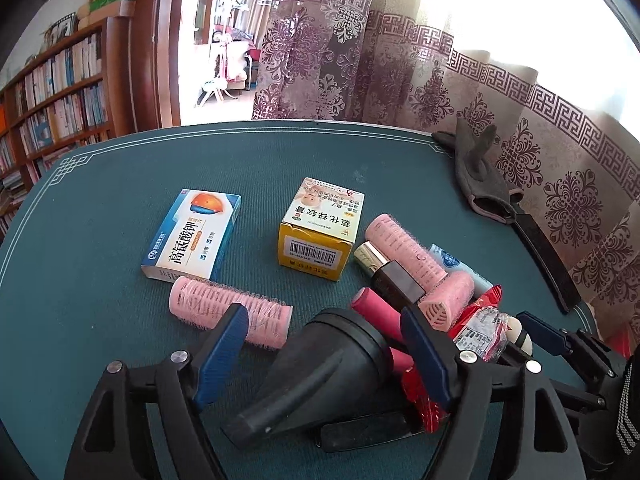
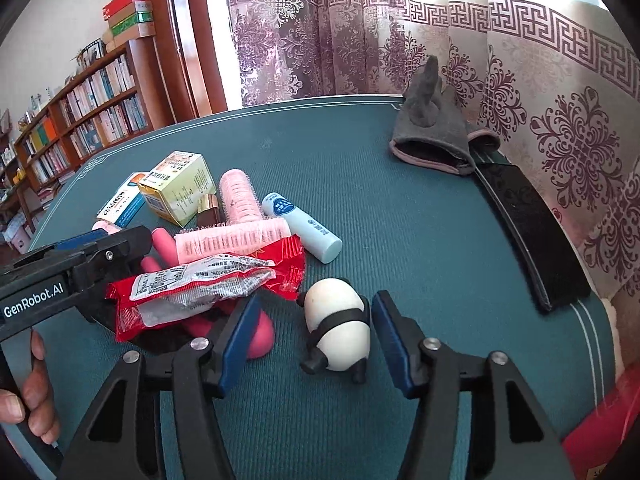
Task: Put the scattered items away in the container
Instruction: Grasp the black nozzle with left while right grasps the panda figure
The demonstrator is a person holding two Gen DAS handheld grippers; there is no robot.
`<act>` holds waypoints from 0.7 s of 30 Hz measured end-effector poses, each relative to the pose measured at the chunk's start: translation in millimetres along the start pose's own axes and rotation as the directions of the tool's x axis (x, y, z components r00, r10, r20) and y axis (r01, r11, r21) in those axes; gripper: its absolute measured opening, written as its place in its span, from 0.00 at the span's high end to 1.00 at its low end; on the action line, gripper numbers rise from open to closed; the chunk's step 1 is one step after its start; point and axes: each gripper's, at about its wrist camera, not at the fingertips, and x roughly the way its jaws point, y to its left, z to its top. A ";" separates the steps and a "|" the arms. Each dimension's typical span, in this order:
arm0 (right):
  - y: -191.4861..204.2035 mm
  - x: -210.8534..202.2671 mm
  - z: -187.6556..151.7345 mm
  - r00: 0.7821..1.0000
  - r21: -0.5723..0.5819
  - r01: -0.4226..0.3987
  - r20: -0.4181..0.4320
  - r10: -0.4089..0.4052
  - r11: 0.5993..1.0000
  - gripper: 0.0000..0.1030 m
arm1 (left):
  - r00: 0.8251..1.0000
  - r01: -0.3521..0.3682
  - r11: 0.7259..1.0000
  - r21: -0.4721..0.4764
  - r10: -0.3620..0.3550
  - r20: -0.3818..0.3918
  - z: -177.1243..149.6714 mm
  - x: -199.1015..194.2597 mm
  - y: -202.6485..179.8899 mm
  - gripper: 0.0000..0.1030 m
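Note:
My left gripper [image 1: 322,312] stands open around a black hair-dryer nozzle [image 1: 320,368] lying on the green table mat [image 1: 100,280]; its pads are clear of the nozzle. A dark pink stick [image 1: 372,304] runs under the nozzle. My right gripper [image 2: 316,300] is open around a white-and-black panda egg toy [image 2: 340,328], with a gap on the left side and the right pad very close. Between the two tools lies a red snack packet [image 2: 200,292]. Pink hair rollers [image 1: 228,308], a lipstick [image 1: 384,268], a blue-white tube [image 2: 302,226], a blue box [image 1: 192,236] and a yellow box [image 1: 320,228] are scattered behind.
A grey glove [image 2: 432,128] and a long black flat case [image 2: 532,236] lie along the table's right edge by the patterned curtain [image 2: 560,100]. Something red [image 2: 600,432] shows past the near right corner. A hand [image 2: 36,392] grips the left tool. A bookshelf [image 1: 60,92] stands far left.

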 end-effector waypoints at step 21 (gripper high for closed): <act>-8.6 -32.4 -34.2 1.000 0.048 0.019 0.018 -0.020 0.999 0.64 | 0.997 -0.062 0.995 0.082 0.059 0.046 -5.3 5.0 -14.7 0.32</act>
